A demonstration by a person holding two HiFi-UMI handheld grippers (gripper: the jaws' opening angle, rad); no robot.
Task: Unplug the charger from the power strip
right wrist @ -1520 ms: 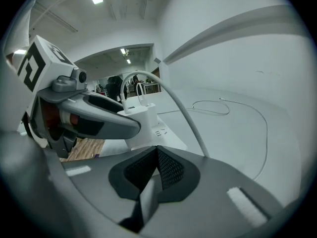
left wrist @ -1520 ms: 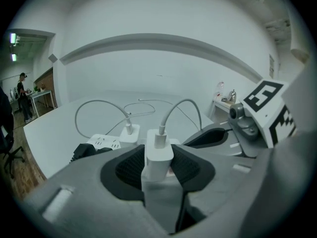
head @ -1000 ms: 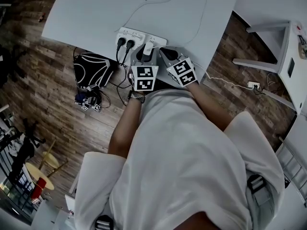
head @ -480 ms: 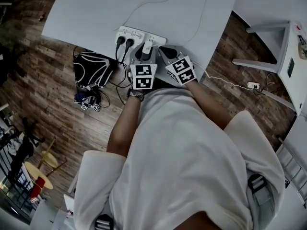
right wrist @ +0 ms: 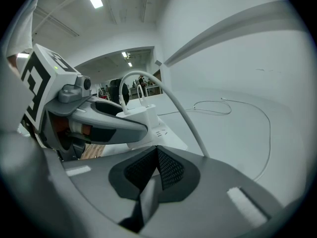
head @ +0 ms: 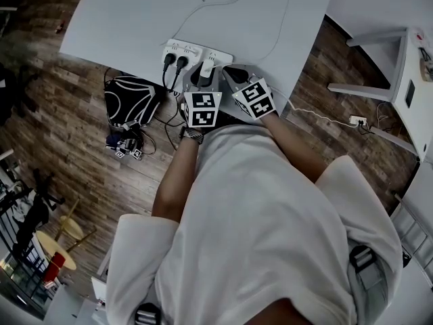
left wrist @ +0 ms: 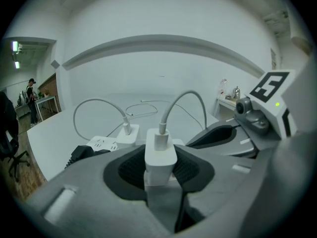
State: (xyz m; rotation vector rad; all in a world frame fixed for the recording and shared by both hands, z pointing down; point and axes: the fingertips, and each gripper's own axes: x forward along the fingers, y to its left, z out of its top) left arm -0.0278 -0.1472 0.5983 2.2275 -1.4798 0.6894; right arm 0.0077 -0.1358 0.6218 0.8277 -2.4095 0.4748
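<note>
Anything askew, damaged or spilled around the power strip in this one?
Nothing stands out. The power strip lies flat near the table's edge. The charger stands upright between the left gripper's jaws, and the white cables trail loosely across the table.

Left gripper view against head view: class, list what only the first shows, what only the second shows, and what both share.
Only the left gripper view: the pads of the left gripper pressing both sides of the white charger, and a person standing far off. Only the head view: the black bag on the wooden floor. Both: the power strip, the white table and the right gripper.
</note>
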